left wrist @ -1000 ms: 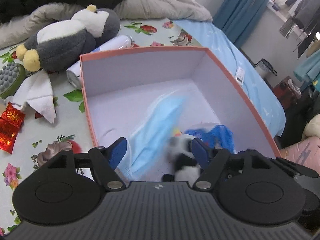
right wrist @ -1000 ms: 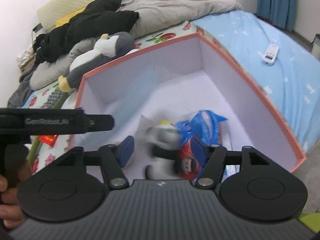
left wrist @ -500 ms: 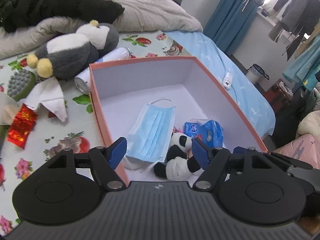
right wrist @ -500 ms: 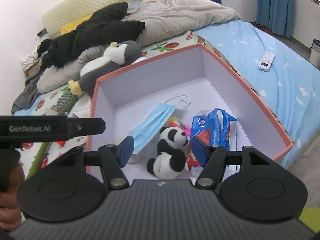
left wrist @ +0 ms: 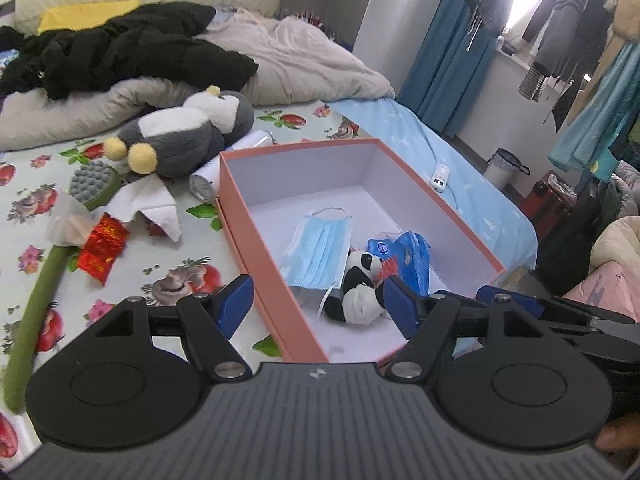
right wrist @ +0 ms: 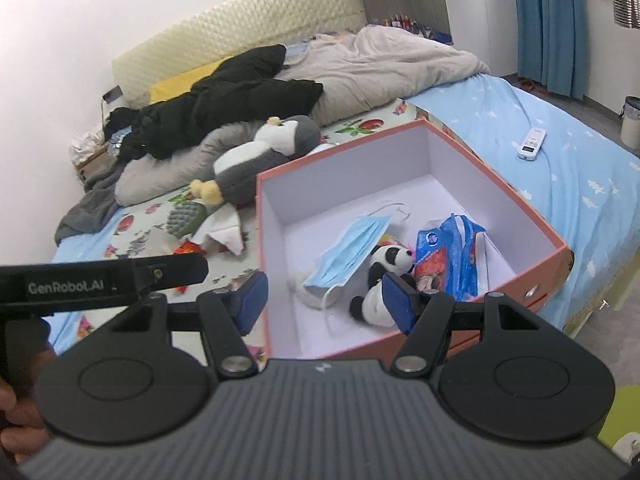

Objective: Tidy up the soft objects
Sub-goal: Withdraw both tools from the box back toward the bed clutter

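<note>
While both my grippers, left gripper and right gripper, tilt downward wide and empty, the panda and mask lie inside the box on the bed; hanging clothes, I think, fill the blurry room behind.

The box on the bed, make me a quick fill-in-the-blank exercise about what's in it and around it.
1. Inside the box, the blue face mask leans against a small toy ____.
2. The big grey and white plush penguin lies ____ the box, on the flowered sheet.
3. The white remote rests on the ____ bedsheet, beyond the box.
4. The jaws of both the left gripper and the right gripper are ____, holding nothing.

Missing words: panda; outside; blue; open
</note>
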The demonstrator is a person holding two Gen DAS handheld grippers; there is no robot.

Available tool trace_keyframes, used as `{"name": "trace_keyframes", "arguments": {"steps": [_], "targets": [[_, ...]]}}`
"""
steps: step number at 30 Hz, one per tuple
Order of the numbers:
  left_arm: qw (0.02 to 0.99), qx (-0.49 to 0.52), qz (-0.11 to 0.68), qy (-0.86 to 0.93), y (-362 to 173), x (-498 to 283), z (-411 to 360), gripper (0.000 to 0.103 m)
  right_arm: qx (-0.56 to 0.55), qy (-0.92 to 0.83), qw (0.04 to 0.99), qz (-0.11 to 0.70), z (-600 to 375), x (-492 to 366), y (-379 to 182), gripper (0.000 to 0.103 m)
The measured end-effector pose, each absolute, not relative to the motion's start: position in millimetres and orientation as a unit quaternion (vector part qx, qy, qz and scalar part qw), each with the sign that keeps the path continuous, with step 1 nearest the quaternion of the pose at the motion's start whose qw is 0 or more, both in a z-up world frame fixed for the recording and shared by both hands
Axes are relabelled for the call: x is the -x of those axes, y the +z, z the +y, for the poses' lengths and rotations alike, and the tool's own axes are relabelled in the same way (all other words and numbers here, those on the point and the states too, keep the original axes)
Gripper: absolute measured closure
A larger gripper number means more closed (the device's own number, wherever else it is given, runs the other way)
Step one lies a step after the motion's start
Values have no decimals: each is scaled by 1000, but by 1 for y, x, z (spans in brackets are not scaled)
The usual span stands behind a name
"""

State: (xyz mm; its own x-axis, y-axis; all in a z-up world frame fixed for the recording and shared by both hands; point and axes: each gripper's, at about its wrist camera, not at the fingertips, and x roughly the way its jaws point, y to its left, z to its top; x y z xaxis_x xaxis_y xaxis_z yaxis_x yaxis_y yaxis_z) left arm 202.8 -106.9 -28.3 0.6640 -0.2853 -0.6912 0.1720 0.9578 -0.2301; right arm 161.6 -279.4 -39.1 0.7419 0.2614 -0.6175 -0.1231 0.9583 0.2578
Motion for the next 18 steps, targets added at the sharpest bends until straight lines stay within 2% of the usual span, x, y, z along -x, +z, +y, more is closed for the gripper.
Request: {"name": "trace_keyframes", "arguments": {"steps": [18], "targets": [[925, 77, 363, -84, -6, -106, -63, 27, -88, 124, 931, 333, -251, -90, -27, 37]]}}
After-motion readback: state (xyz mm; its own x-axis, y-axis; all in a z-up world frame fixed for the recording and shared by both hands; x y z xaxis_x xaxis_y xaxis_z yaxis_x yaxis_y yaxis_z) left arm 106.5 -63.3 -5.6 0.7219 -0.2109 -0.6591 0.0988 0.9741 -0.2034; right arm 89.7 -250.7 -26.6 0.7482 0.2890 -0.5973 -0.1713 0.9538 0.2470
